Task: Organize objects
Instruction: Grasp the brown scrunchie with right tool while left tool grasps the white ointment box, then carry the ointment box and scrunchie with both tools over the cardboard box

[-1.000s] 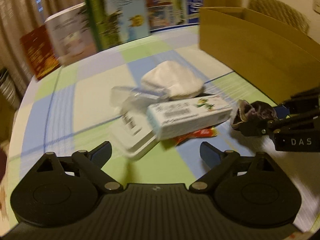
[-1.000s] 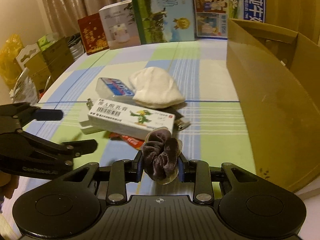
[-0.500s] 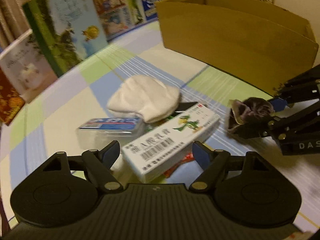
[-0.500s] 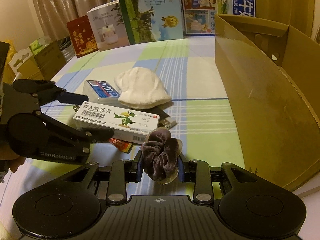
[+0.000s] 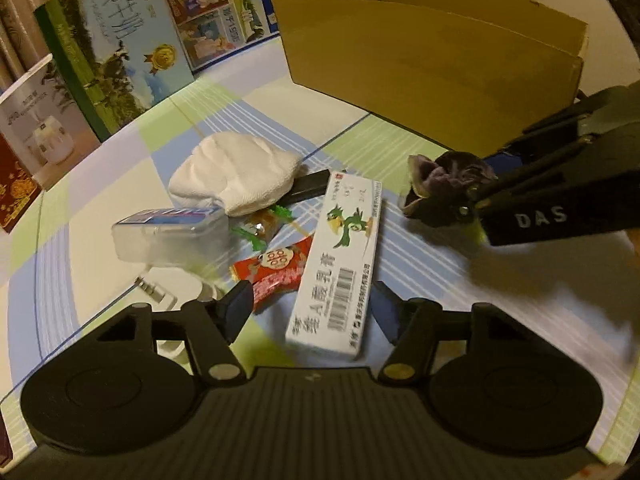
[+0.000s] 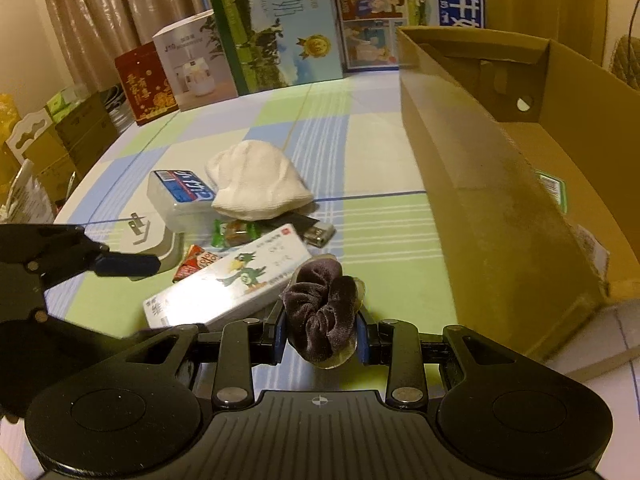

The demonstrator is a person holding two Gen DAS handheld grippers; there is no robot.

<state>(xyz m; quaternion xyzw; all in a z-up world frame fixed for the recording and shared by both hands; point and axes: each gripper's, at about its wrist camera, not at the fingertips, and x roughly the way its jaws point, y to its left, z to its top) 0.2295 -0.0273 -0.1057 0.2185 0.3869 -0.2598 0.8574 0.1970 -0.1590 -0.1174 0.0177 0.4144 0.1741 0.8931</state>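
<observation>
purple velvet scrunchie (image 6: 322, 312) clamped in right claw (image 6: 320, 334), "das" lettering.

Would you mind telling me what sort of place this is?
Probably a home living or dining room: a checked tablecloth, curtains behind, and milk gift boxes stacked along the table's edge.

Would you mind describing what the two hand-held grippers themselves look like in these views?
Both are matte black plastic. The left hand-held gripper has a ribbed base, two round disc housings, silver pivot screws and angled link arms ending in dark blue finger pads. The right hand-held gripper is built the same, with a small crosshair mark on its base; seen from the left wrist, its side bears white letters "DAS". No cables or sleeves show.
</observation>
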